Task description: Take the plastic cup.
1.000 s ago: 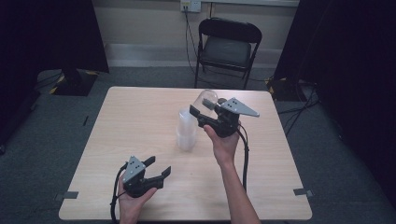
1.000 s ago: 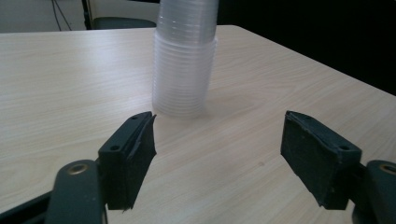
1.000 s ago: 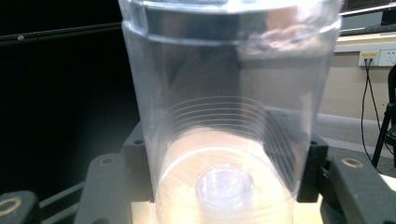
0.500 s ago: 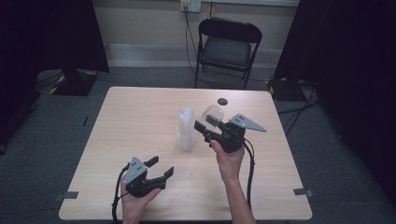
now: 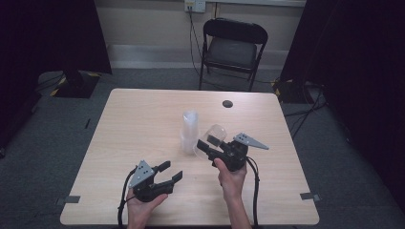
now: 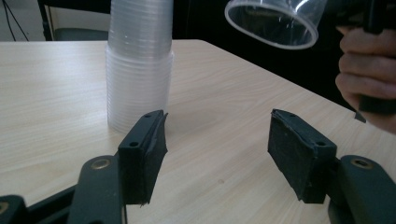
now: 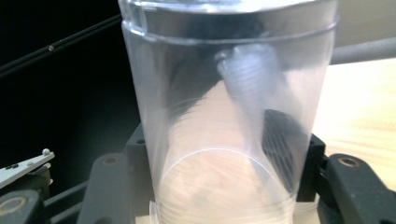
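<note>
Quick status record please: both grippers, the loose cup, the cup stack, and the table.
right gripper: shut on the clear cup, held tilted above the table
left gripper: open, nothing between the jaws, which have just been closing
cup stack: upright, mid-table, apart from both grippers
table: light wood, small dark disc near far edge

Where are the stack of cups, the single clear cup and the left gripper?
stack of cups [image 5: 189,131], high view, mid-side of the stack.
single clear cup [image 6: 273,21], left gripper view, near rim.
left gripper [image 5: 169,171], high view, between its fingertips.
</note>
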The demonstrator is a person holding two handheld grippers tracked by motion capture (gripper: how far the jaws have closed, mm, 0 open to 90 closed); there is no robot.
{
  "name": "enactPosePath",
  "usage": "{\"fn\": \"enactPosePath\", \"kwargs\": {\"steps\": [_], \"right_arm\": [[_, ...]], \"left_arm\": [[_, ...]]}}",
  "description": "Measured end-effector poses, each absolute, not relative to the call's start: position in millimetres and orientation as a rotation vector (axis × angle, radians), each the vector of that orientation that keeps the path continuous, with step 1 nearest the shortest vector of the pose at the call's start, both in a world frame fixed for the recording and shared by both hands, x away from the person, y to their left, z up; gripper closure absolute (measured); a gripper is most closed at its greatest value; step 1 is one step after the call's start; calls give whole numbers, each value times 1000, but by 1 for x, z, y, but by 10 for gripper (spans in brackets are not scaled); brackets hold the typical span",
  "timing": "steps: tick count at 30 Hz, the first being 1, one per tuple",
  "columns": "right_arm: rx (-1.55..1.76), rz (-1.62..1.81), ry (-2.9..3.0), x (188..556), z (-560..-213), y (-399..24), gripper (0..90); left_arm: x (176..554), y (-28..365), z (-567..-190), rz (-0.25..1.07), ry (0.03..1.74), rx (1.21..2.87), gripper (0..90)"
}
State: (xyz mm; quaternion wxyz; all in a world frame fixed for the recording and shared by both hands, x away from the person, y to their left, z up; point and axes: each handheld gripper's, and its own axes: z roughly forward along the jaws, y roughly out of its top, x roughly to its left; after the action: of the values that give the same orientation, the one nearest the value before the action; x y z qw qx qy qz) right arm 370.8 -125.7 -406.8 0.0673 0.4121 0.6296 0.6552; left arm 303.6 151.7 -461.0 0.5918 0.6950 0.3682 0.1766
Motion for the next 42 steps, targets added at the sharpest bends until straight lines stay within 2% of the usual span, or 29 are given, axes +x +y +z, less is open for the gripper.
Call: {"fn": "enactPosePath", "kwargs": {"steps": [21,35,42], "right_arm": [[1403,2132,1957,353,-442,-122,433],[1429,2183,2007,346,-443,-117,434],[1435,2208,2038,344,-443,-111,434]], "left_arm": [[304,138,-464,452,810,1586,487],[304,122,-467,486,691,1523,609],[304,120,-468,536,661,1498,638]]}}
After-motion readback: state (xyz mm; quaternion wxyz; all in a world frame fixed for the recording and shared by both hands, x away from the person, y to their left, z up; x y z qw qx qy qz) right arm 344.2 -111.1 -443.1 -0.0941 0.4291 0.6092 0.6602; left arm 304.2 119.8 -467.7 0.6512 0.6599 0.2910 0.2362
